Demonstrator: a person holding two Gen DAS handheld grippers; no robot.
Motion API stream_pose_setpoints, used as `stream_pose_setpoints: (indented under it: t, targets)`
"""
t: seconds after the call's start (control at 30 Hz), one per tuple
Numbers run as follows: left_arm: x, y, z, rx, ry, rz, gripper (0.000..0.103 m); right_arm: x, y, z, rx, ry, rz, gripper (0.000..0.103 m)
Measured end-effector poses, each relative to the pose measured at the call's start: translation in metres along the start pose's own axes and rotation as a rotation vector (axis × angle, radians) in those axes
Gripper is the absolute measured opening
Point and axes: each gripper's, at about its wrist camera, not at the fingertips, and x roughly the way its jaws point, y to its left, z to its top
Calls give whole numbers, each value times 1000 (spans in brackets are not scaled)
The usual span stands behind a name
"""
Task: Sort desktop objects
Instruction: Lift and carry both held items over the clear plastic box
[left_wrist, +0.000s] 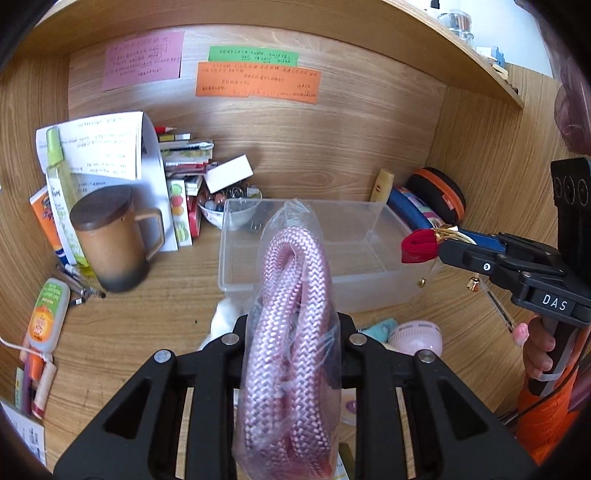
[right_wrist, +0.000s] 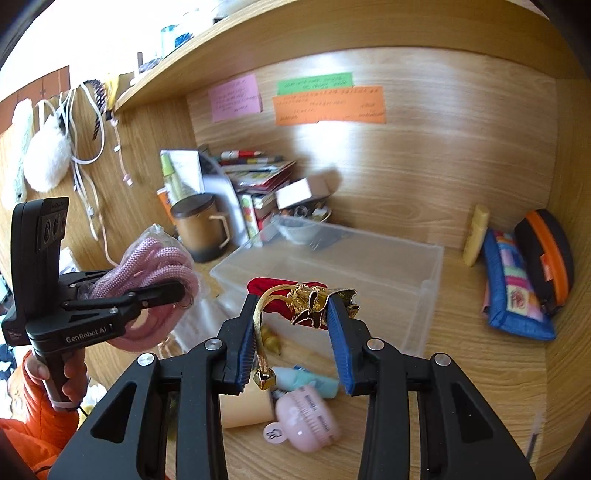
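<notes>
My left gripper (left_wrist: 293, 325) is shut on a pink braided rope in a clear plastic bag (left_wrist: 291, 314), held upright in front of the clear plastic bin (left_wrist: 376, 266). It also shows in the right wrist view (right_wrist: 147, 273) at the left. My right gripper (right_wrist: 291, 306) is shut on a red pouch with gold trim and cord (right_wrist: 306, 299), held above the near edge of the bin (right_wrist: 424, 295). In the left wrist view the right gripper (left_wrist: 443, 243) holds the red pouch (left_wrist: 419, 245) over the bin's right end.
A brown lidded mug (left_wrist: 110, 240), papers, books and a small bowl (left_wrist: 236, 214) stand at the back left. A blue pouch (right_wrist: 513, 284) and black-orange case (right_wrist: 546, 254) lean at the right wall. A pink round fan (right_wrist: 308, 417) and teal item (right_wrist: 314, 380) lie near me.
</notes>
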Motion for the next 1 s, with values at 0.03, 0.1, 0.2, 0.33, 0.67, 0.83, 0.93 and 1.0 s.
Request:
stream_pose_setpoints:
  t: [0.03, 0.1, 0.2, 0.33, 0.67, 0.83, 0.93, 1.0]
  targets:
    - [1, 1, 4, 0, -1, -4, 22, -1, -3, 3, 4, -6, -8, 33]
    - [3, 2, 11, 3, -5, -3, 22, -2, -8, 6, 12, -12, -16, 33]
    - [7, 5, 22, 8, -9, -9, 22, -1, -14, 13, 19, -20, -36, 33]
    - [13, 7, 37, 14, -14, -35, 22, 3, -23, 20, 33, -25, -49, 33]
    - [41, 7, 67, 41, -1, -41, 22, 29, -43, 39, 65, -3, -54, 33]
    - [65, 9, 75, 50, 22, -29, 22, 45, -50, 44, 74, 17, -58, 33]
    - [79, 12, 79, 44, 42, -29, 22, 55, -53, 47, 72, 31, -61, 33]
    - [88, 13, 82, 45, 55, -24, 22, 61, -55, 49, 70, 43, -64, 33]
